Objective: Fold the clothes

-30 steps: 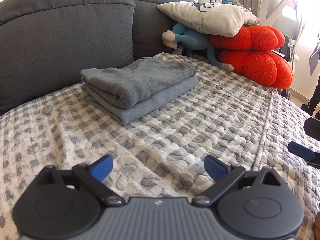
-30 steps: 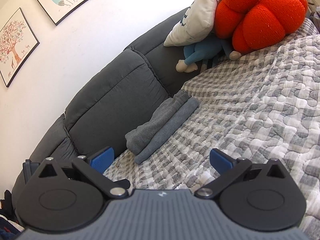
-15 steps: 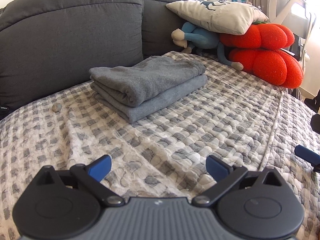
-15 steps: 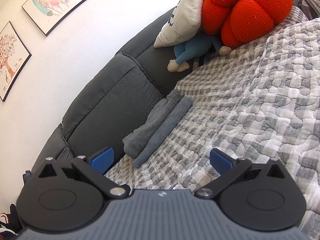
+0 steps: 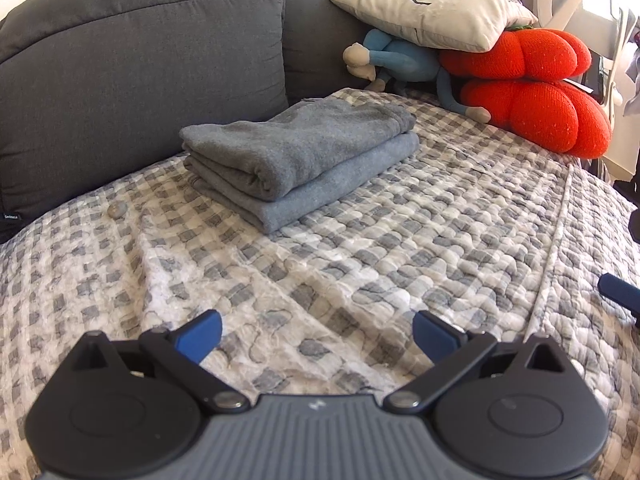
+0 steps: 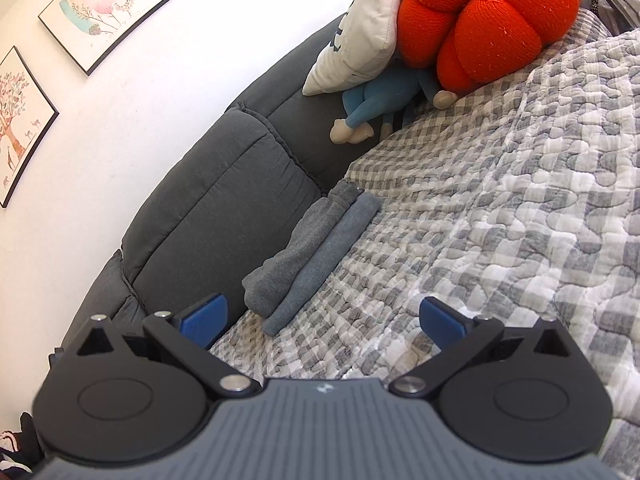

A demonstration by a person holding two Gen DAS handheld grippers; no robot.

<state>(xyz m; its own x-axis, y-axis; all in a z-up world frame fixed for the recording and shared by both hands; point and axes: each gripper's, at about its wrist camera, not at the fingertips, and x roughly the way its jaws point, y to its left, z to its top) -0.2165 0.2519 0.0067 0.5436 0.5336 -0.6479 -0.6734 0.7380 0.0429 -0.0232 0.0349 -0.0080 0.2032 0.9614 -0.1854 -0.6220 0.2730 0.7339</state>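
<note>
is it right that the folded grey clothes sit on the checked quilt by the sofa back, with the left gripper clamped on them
Not quite. The left gripper is open and empty, well short of the folded grey clothes, as the left wrist view shows. They do sit on the checked quilt by the sofa back.

Little can be read. A small white tag (image 5: pixel 11 216) on the dark sofa cushion (image 5: pixel 140 64) carries tiny lettering, too small to make out. The white pillow (image 5: pixel 436 12) bears a dark blue print, and in the right wrist view part of large blue characters shows on it (image 6: pixel 352 36), but no word is legible. The framed pictures (image 6: pixel 104 12) show drawings, no text
</note>
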